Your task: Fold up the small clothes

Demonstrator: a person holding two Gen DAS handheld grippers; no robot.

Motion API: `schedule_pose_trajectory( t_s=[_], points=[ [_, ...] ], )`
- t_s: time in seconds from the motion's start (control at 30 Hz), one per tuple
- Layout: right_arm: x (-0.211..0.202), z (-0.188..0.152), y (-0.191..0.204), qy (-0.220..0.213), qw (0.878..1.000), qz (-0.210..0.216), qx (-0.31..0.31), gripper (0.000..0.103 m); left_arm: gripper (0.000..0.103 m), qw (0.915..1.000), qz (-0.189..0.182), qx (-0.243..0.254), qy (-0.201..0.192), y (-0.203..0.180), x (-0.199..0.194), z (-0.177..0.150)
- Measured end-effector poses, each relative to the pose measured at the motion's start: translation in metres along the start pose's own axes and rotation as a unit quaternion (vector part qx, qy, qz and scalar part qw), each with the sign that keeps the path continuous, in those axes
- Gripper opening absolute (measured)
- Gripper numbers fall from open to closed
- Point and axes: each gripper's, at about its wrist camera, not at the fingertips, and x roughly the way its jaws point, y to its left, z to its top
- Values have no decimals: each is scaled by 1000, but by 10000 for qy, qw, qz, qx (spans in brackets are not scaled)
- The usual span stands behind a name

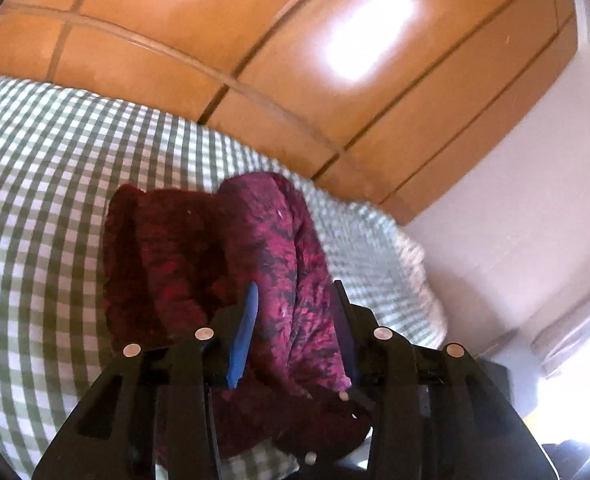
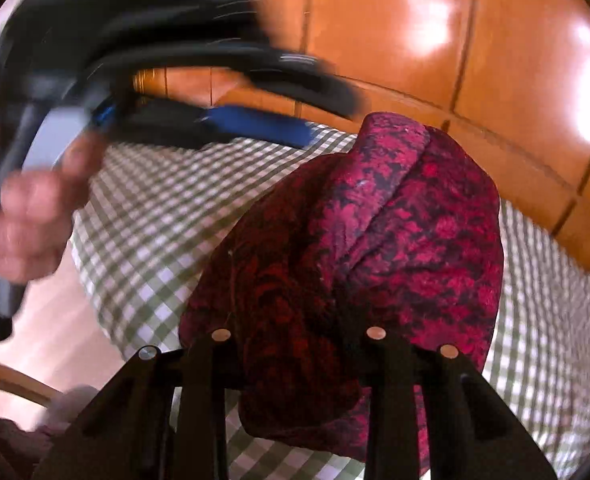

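Observation:
A magenta garment with a dark pattern (image 1: 271, 240) hangs bunched above the green-and-white checked cloth (image 1: 47, 200). My left gripper (image 1: 295, 286) is shut on a thick fold of it; the fabric fills the gap between the blue pad (image 1: 243, 336) and the other finger. In the right wrist view the same garment (image 2: 395, 240) drapes over my right gripper (image 2: 299, 312) and hides its fingertips; the gripper is shut on the cloth. The left gripper (image 2: 327, 120) shows blurred at the upper left, its tips close to the garment's top edge, with a hand (image 2: 27, 216) on its handle.
The checked cloth (image 2: 155, 220) covers a soft surface below both grippers. Glossy wooden panelled doors (image 1: 295, 60) stand right behind it. A white wall (image 1: 515, 200) lies to the right, and pale floor (image 2: 47, 340) shows past the cloth's left edge.

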Motion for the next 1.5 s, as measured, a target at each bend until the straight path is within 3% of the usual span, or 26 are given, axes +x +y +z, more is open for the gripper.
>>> schedule_pose_trajectory(
  t_s=[0.07,0.2,0.23,0.27,0.4,0.43,0.53,0.6,0.67,0.7,0.73,0.8,0.83,0.93,1.1,1.17,1.27,1.3,1.4,1.5],
  points=[
    [3,0,3,-64,9999,-77,-37,28,36,9989,361,57,295,-1,19,3],
    [7,1,1,-106,9997,-219,-60,28,35,9983,366,109,429,-4,31,6],
    [7,1,0,-120,9996,-235,-59,28,29,9979,409,190,468,-8,34,7],
    [6,1,-1,-159,9995,-261,-46,28,2,9962,584,398,501,-14,38,8],
    [2,0,-12,-228,9996,-99,125,32,0,9912,989,686,548,-25,46,8],
    [-3,0,-17,-264,9995,70,167,46,0,9905,1054,700,539,-27,46,10],
    [-25,-2,-42,-341,9934,991,467,66,0,9901,1102,725,484,-26,40,17],
    [-44,-7,-72,-421,9834,1519,903,70,0,9900,1124,735,434,-23,33,21],
    [-56,-15,-104,-480,9765,1645,1306,70,0,9892,1180,760,415,-20,27,24],
    [-58,-20,-116,-477,9779,1483,1391,69,0,9886,1230,758,416,-16,23,26],
    [-54,-25,-130,-407,9816,1169,1452,63,0,9886,1242,745,414,-14,24,27],
    [-40,-28,-142,-172,9823,1031,1554,51,0,9883,1288,712,403,-8,19,29],
    [-32,-30,-144,-67,9819,1014,1597,50,0,9881,1309,698,401,-6,17,29],
    [-4,-24,-125,107,9832,1091,1458,47,0,9867,1435,664,376,2,9,25],
    [26,2,-77,233,9911,855,995,47,0,9773,2050,345,404,40,-1,13],
    [38,7,-64,318,9937,699,817,48,0,9822,1875,-129,71,51,-22,11],
    [47,10,-50,268,9969,472,569,48,0,9838,1732,-216,-408,43,-41,9],
    [49,10,-50,267,9969,486,550,48,0,9854,1642,-136,-420,33,-38,8],
    [42,3,-54,290,9963,608,536,48,0,9814,1892,199,-239,19,-11,7],
    [27,-2,-59,254,9939,936,531,53,0,9757,2187,110,115,32,21,-2]
  ],
)
